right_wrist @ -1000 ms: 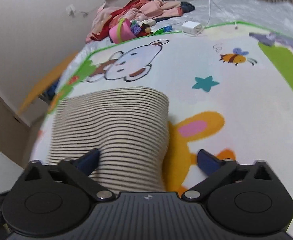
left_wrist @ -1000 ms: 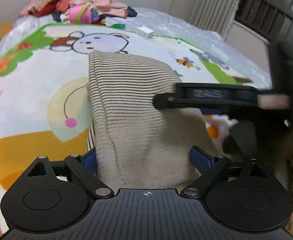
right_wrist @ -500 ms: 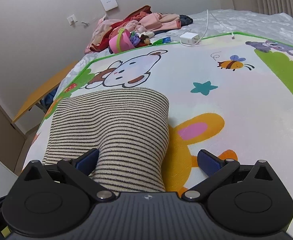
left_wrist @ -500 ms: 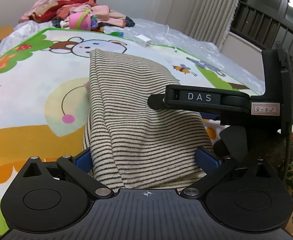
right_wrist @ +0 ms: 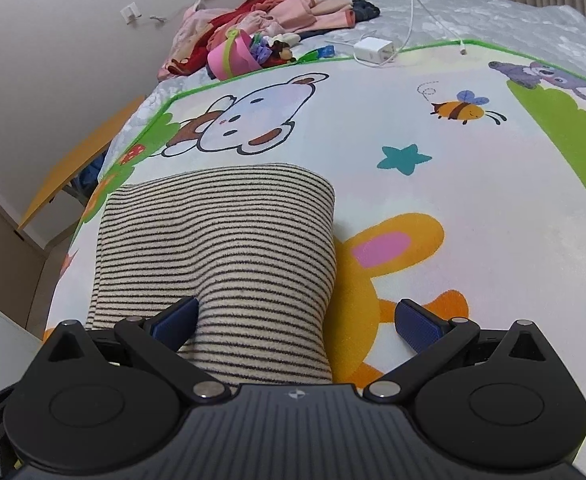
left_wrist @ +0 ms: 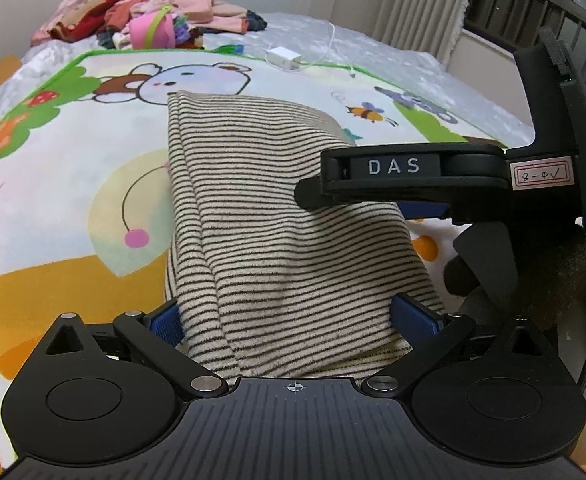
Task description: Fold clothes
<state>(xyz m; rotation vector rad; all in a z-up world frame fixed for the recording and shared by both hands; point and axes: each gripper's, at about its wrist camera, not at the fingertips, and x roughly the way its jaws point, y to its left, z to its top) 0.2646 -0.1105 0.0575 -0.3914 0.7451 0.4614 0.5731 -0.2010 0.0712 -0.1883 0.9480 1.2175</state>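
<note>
The left gripper (left_wrist: pixel 291 318) points steeply downward with its jaws spread as wide as they go — they have just been opening, and the blue pads (left_wrist: pixel 415 316) stand apart at about eight and four o'clock in its own view. The right gripper (right_wrist: pixel 295 320) tilts down alike, jaws wide — its black body enters the left view from three o'clock.

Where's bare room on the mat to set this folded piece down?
Free: the mat right of the striped garment, between the teal star, bee and orange rabbit print; also its left side by the pink dot. Crowded: the far end, with clothes pile, pink bucket and charger.
</note>
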